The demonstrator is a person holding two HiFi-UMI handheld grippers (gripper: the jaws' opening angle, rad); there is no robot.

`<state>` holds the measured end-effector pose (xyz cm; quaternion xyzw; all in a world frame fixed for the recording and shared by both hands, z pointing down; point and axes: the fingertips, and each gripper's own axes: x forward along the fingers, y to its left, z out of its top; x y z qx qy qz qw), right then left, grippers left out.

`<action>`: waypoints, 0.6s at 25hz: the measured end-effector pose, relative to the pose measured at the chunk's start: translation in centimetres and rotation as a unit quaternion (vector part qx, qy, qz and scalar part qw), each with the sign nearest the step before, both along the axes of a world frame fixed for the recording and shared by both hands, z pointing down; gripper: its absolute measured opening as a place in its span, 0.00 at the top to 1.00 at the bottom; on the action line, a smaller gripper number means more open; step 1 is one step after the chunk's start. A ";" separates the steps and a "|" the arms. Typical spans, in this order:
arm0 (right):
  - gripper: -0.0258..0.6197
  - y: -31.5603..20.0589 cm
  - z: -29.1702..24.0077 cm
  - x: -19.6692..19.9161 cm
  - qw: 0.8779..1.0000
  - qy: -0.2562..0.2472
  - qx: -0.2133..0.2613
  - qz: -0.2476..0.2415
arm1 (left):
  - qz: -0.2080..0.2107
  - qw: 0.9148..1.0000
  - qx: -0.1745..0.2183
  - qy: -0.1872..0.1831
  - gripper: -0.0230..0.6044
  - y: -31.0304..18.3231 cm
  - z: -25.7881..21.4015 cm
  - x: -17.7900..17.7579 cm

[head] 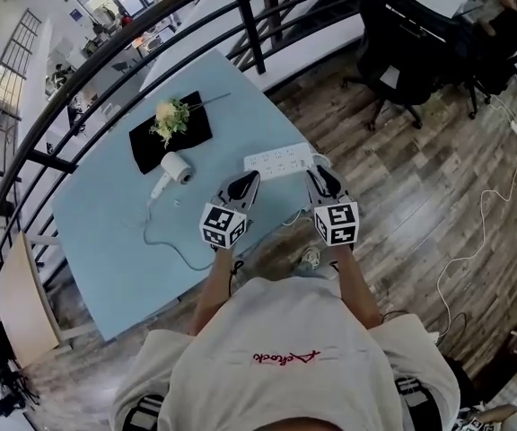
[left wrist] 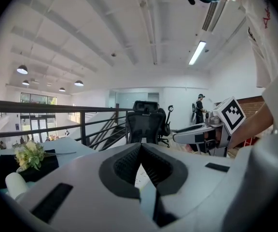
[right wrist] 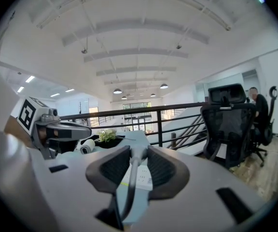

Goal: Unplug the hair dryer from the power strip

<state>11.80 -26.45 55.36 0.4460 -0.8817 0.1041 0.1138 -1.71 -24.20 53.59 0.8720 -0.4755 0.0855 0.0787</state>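
A wood floor (head: 402,178) fills the right half of the head view. A pale blue table (head: 106,241) slants across the left half, its long edge running from 12 to 6 o'clock. The person (head: 276,348) stands at the table's 5 o'clock corner with both arms held forward. A dark railing (head: 151,25) curves round the table's far side from 9 to 1 o'clock. A black chair (head: 402,52) stands on the floor at 2 o'clock, well apart from the table.

A black mat (head: 146,142) lies near the table's far end, with flowers (head: 170,115) on it. The white strip (head: 281,160) lies flat near the table's right edge, at 3 o'clock from the mat.

The left tongs (head: 248,182) hang just at 7 o'clock of the strip. Their pads are pressed together with nothing between them. The right tongs (head: 321,178) hang at 5 o'clock of the strip's right end. They are clamped on a grey plug (right wrist: 138,152), whose lead runs back between the pads toward the camera. In the right gripper view the strip shows below the plug.

The white dryer (head: 176,167) lies on the table, touching the mat's 5 o'clock corner, at 9 o'clock of the strip and apart from it. Its cord (head: 164,241) runs toward 6 o'clock, loops, then bends toward 3 o'clock and passes out of sight under the left tongs.
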 end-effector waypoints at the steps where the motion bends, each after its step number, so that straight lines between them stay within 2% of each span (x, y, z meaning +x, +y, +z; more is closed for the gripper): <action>1: 0.77 0.4 -0.1 -0.3 1.000 0.001 0.001 0.003 | 0.002 1.000 0.003 0.002 0.95 0.4 -0.2 -0.3; 9: 0.77 4.7 -0.8 -3.4 0.999 0.010 0.008 0.032 | 0.025 1.000 0.008 0.014 0.95 4.7 -0.5 -4.0; 15: 0.77 8.9 -1.6 -4.8 0.998 0.015 0.017 0.057 | 0.054 0.998 0.021 0.020 0.95 7.9 -1.4 -5.4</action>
